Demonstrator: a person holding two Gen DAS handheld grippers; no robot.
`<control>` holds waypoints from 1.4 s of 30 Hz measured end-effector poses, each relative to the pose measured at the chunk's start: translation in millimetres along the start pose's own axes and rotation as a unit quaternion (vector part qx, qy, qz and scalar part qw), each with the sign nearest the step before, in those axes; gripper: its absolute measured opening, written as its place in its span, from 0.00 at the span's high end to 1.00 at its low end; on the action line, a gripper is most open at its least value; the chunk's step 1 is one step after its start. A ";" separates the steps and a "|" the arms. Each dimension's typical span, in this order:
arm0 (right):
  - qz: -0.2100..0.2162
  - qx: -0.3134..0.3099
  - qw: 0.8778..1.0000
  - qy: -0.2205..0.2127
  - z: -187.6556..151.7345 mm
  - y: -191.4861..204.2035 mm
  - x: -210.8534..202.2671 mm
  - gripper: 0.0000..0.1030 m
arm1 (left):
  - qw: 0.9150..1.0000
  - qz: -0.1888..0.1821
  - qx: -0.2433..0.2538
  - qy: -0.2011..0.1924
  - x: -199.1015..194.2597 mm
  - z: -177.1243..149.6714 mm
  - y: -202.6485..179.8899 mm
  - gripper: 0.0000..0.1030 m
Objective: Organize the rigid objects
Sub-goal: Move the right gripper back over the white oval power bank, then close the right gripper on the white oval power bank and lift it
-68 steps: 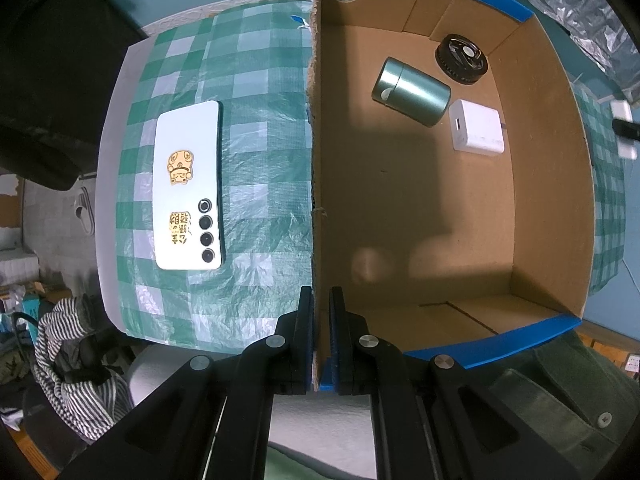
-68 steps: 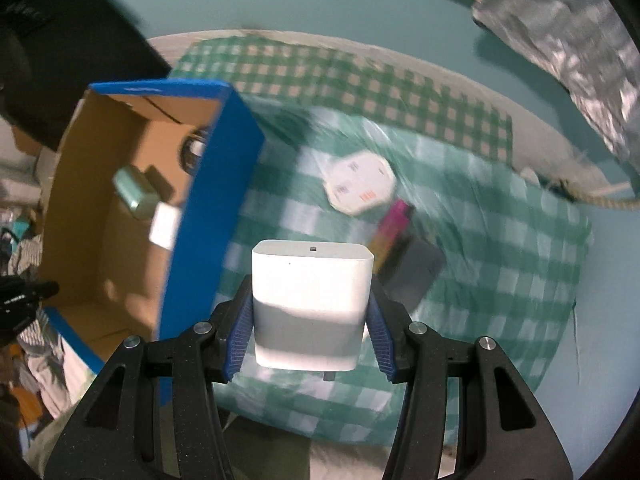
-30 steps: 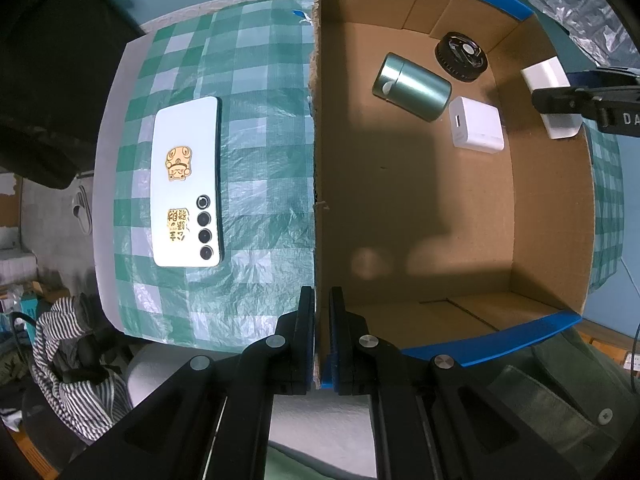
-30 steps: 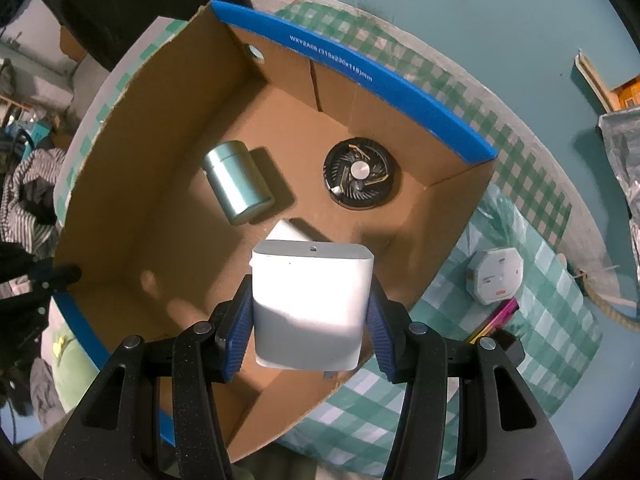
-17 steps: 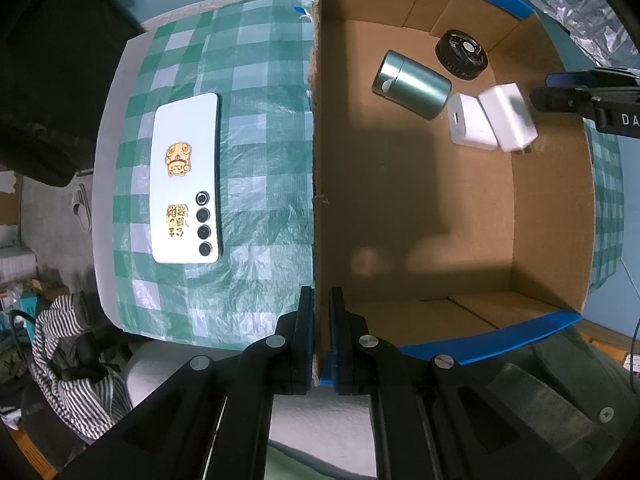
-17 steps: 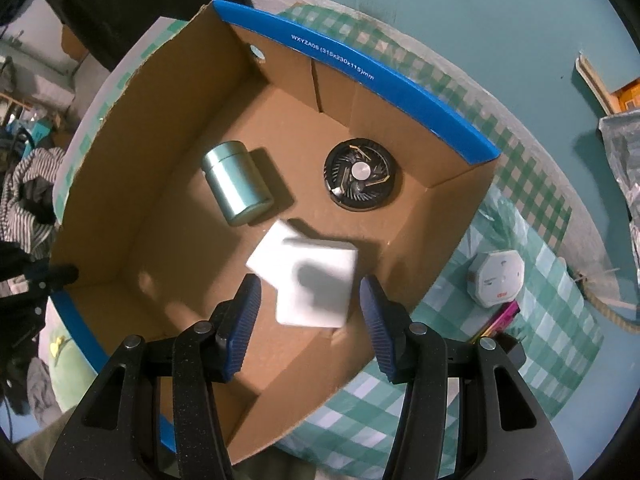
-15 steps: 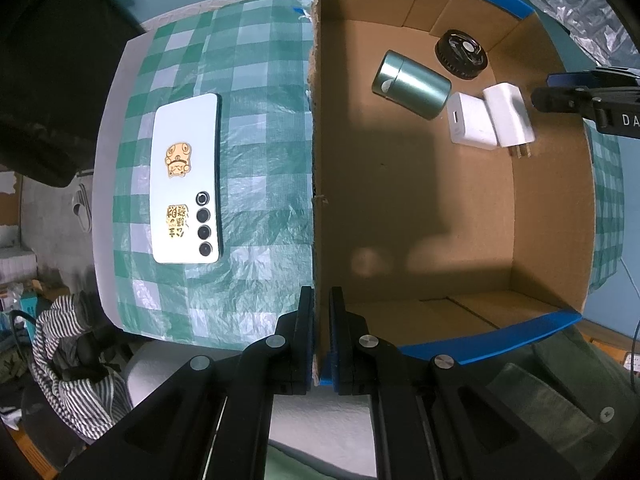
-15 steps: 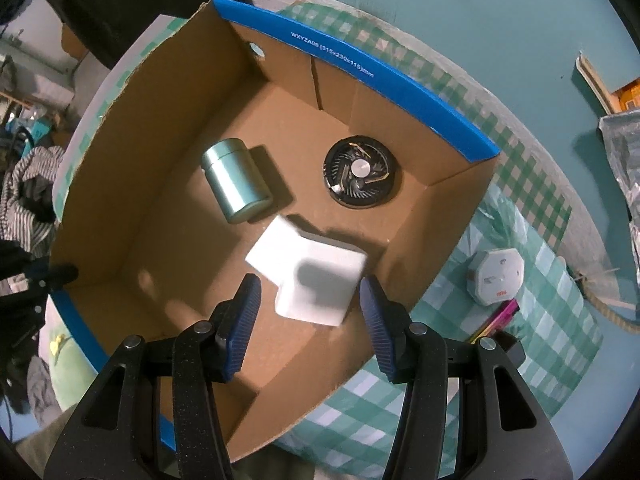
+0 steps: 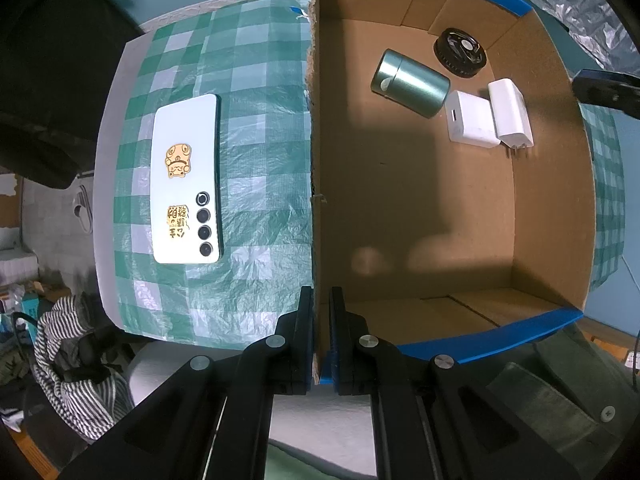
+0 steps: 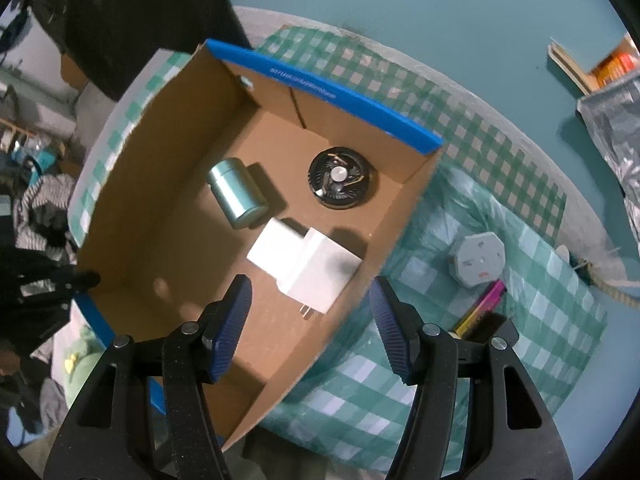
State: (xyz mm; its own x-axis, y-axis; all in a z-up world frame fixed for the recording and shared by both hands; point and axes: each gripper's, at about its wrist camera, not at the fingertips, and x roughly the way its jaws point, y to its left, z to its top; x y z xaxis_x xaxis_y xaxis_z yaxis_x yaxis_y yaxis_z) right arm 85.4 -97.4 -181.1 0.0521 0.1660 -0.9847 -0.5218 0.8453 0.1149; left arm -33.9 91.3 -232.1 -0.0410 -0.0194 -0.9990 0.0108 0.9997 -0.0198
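- Left gripper (image 9: 319,340) clamped on the near wall of the cardboard box (image 9: 400,200), one finger either side.
- Right gripper (image 10: 310,322) spread wide, holding nothing, above the box's right wall.
- Inside the box: green canister (image 10: 236,194), black fan (image 10: 339,178), two white chargers (image 10: 304,258) lying touching.
- On the green checked tablecloth (image 9: 260,128): white phone (image 9: 187,180) left of the box; octagonal white device (image 10: 476,259) and pink pen (image 10: 482,306) right of it.
- Teal wall (image 10: 400,0) behind; striped cloth (image 9: 76,344) lower left.
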 end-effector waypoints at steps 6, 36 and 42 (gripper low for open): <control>0.000 0.034 0.999 -0.010 -13.5 -23.7 -16.9 0.40 | 1.000 0.000 0.001 -0.001 0.5 -1.2 -0.2 0.93; -0.045 0.168 0.981 0.088 -95.2 -134.1 54.9 0.39 | 1.000 0.000 0.002 0.000 1.2 -0.6 -0.9 0.93; -0.042 0.178 0.978 0.099 -98.7 -139.8 73.3 0.40 | 1.000 0.001 0.004 0.000 1.1 0.6 -1.2 0.93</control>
State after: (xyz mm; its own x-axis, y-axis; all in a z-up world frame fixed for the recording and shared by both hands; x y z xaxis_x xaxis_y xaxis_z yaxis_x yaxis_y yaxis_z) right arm 78.2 -253.6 -282.3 -0.1029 0.0160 -0.9946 -0.1921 0.9807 0.0356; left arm -33.3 90.0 -233.2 -0.0407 -0.0180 -0.9990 0.0187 0.9996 -0.0187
